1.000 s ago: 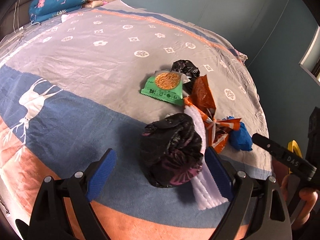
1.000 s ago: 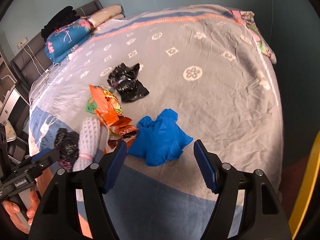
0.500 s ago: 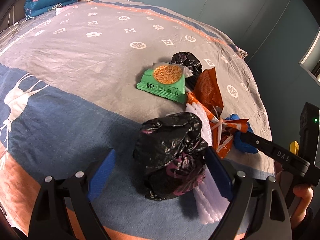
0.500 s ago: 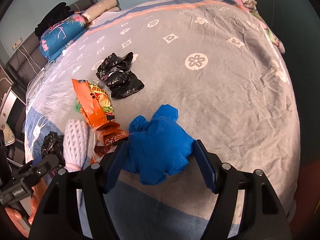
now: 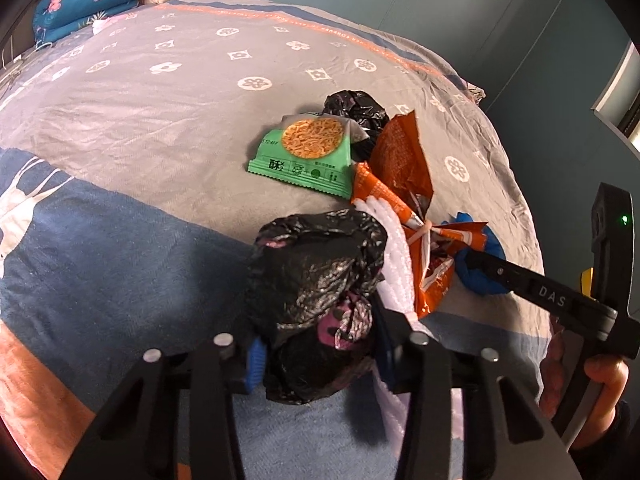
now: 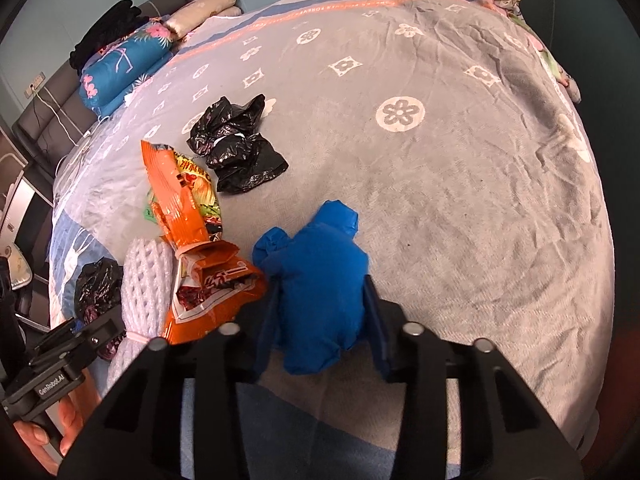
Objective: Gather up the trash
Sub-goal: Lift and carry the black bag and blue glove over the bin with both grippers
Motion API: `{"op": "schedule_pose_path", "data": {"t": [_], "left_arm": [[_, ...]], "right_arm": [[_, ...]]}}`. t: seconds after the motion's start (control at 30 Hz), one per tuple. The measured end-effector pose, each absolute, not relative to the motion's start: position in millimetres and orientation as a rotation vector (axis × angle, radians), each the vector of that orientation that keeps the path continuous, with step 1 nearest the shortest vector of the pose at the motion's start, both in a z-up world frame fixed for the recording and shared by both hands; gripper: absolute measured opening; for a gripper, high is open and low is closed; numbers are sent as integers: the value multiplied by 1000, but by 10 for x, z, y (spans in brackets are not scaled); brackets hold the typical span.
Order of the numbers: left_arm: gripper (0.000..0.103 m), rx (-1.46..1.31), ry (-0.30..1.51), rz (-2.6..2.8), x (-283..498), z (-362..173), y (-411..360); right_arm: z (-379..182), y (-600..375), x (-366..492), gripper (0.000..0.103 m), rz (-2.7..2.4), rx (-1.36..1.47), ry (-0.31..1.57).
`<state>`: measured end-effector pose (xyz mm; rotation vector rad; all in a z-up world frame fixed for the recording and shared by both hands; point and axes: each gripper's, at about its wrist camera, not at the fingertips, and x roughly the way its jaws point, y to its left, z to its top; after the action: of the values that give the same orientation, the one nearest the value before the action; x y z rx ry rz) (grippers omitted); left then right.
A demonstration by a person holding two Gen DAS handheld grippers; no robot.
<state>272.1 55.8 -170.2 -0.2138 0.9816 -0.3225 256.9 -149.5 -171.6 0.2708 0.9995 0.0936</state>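
My left gripper (image 5: 318, 354) is shut on a crumpled black plastic bag (image 5: 316, 280) on the bedspread. My right gripper (image 6: 320, 320) is shut on a crumpled blue bag (image 6: 320, 276), which also shows in the left wrist view (image 5: 480, 276). Between them lie a white foam net sleeve (image 6: 142, 280) and orange snack wrappers (image 6: 188, 216). A green snack packet (image 5: 304, 156) and a second black bag (image 6: 236, 148) lie farther back.
The trash lies on a bed with a grey, blue and orange patterned blanket (image 6: 440, 120). Folded bedding and pillows (image 6: 124, 64) sit at the head end. The bed edge drops off at the right (image 5: 520, 200). A yellow object (image 5: 586, 280) shows beyond the edge.
Both grippers moved forward over their items and closed: the left on the black bag, the right on the blue bag. Both were open one second ago.
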Motion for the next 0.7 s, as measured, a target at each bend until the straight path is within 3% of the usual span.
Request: {"op": "schedule_pose_path", "data": {"t": [0.2, 0.7], "left_arm": [[36, -200, 960, -353, 2664, -1615, 550], [36, -218, 903, -354, 2508, -1337, 657]], "right_arm": [[-1664, -1471, 2510, 21, 112, 264, 981], [-1346, -1564, 2243, 18, 100, 281, 930]]}}
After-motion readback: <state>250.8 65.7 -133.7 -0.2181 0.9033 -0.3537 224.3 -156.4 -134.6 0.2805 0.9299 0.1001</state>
